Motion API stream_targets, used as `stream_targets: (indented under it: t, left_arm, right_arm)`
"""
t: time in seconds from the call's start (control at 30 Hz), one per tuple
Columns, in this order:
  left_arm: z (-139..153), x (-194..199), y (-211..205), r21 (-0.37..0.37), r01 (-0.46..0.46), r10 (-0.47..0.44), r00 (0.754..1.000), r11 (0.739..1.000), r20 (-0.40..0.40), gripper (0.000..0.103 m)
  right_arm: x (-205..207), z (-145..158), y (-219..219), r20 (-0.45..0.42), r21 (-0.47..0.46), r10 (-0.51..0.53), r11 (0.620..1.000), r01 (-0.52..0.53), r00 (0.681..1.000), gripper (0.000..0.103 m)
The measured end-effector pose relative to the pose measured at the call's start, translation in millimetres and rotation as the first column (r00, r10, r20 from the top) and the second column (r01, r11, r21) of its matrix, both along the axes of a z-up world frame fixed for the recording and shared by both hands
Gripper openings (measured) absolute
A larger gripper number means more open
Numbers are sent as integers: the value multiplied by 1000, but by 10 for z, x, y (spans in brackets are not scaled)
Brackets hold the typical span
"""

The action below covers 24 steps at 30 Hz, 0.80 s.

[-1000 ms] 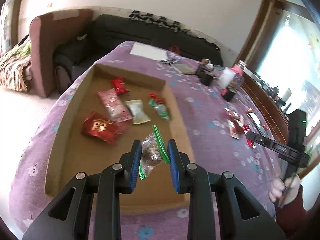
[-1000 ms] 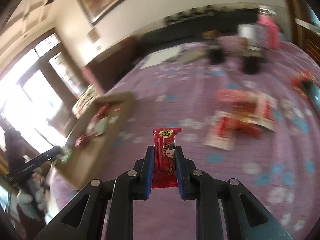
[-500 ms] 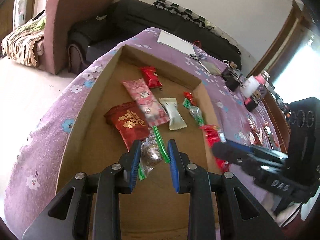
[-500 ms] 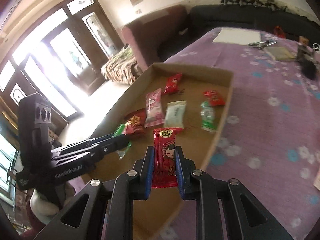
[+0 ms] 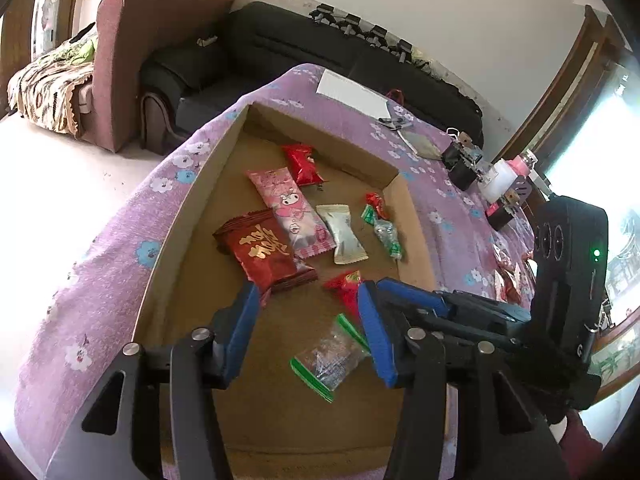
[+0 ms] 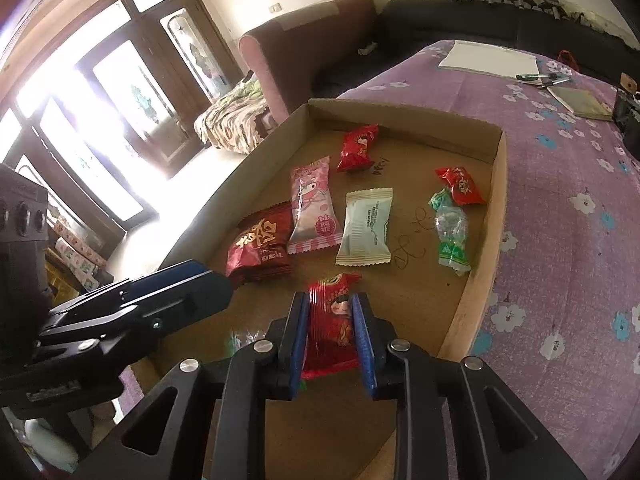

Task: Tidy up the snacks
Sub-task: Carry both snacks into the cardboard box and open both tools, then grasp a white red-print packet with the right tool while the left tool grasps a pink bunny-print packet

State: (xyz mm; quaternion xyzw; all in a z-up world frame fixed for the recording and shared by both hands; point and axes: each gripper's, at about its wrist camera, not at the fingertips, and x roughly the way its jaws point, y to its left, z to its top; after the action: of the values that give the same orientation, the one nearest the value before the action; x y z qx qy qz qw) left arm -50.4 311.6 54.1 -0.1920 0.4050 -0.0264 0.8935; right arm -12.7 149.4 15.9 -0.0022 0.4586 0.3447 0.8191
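i have my left gripper (image 5: 308,328) over the near end of the cardboard tray (image 5: 192,200), its jaws spread wide and holding nothing; the clear green-edged candy packet (image 5: 330,356) lies flat on the tray floor below and between them, touching neither blue pad as far as i can see. my right gripper (image 6: 331,332) comes in from the right side of the tray with its jaws narrow, clamped on the red cartoon-face snack packet (image 6: 334,320), which stands upright between the pads above the tray floor. from the left wrist camera the same red packet (image 5: 346,286) pokes out past the tips of the right gripper (image 5: 374,288), just beside my left gripper's right finger. further into the tray sit the dark red packet with gold characters (image 6: 262,246), the pink cartoon packet (image 6: 314,204) partly overlapping it, the white wrapped sweet (image 6: 366,228) just beside that, a small red packet (image 6: 358,148) near the far wall, and by the right wall a red candy (image 6: 460,186) touching a clear green-ended candy (image 6: 450,232). the tray rests on the bench under a purple flowered cloth (image 6: 568,184), with a white sheet of paper (image 6: 490,58) at the far end.
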Motion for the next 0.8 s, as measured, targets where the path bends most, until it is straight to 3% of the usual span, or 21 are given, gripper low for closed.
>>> stream_targets:
  t: [0.27,0.43,0.6,0.8]
  left_arm:
    - [183,-197,-192,20,6,-6,1000,1000,28,51]
    - [251,-327,-461,15,40,-40,998,999,39,62]
    - [269,-387,-872,-30,112,-111,993,993,39,62]
    - [244,-411,-1351,-24,204,-204,979,979,19,62]
  right_arm:
    - [-144,281,-335,71,38,-43,998,40,997,30]
    - [-258,344,-763,75,70,-103,993,98,992,31]
    - [-315,291,-1272,60,85,-188,979,183,980,33]
    - [-366,261,-1964,69,79,-301,952,296,951,33]
